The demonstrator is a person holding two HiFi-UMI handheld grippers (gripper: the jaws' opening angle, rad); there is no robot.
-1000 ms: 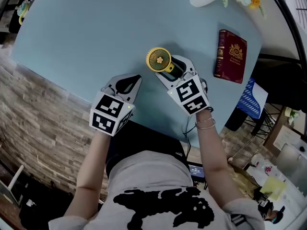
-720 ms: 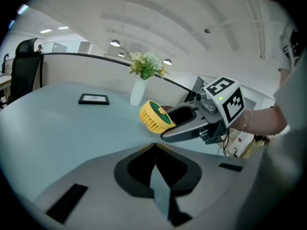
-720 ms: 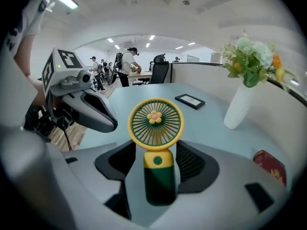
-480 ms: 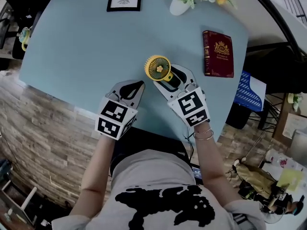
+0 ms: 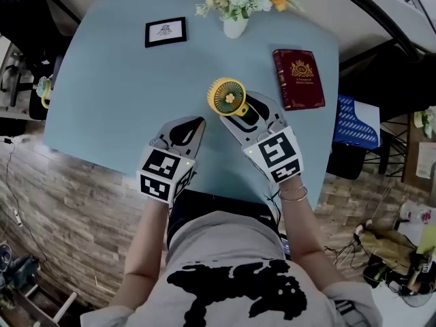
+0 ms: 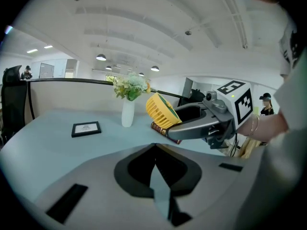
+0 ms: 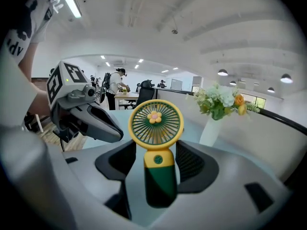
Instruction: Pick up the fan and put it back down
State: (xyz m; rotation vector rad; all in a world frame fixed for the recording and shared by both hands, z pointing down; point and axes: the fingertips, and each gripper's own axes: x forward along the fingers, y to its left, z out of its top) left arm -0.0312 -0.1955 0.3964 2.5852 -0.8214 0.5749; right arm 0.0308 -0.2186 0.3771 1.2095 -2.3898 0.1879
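A small hand fan with a yellow round head (image 5: 228,96) and a dark green handle (image 7: 160,181) is held upright above the light blue table (image 5: 102,80). My right gripper (image 5: 240,112) is shut on the handle, and the head stands above the jaws in the right gripper view (image 7: 156,123). My left gripper (image 5: 194,123) hovers a little to its left, shut with nothing in it; its jaws meet at a seam (image 6: 154,145). In the left gripper view the fan (image 6: 160,110) shows side-on in the right gripper (image 6: 201,123).
At the table's far edge stand a white vase with flowers (image 5: 235,26) and a small black picture frame (image 5: 165,31). A dark red book (image 5: 298,78) lies at the right. A blue thing (image 5: 354,121) sits past the right edge. The table's near edge is under my wrists.
Both grippers have risen, so the table looks smaller and farther below. The fan has stayed in the right gripper and come up with it. The left gripper stays shut.
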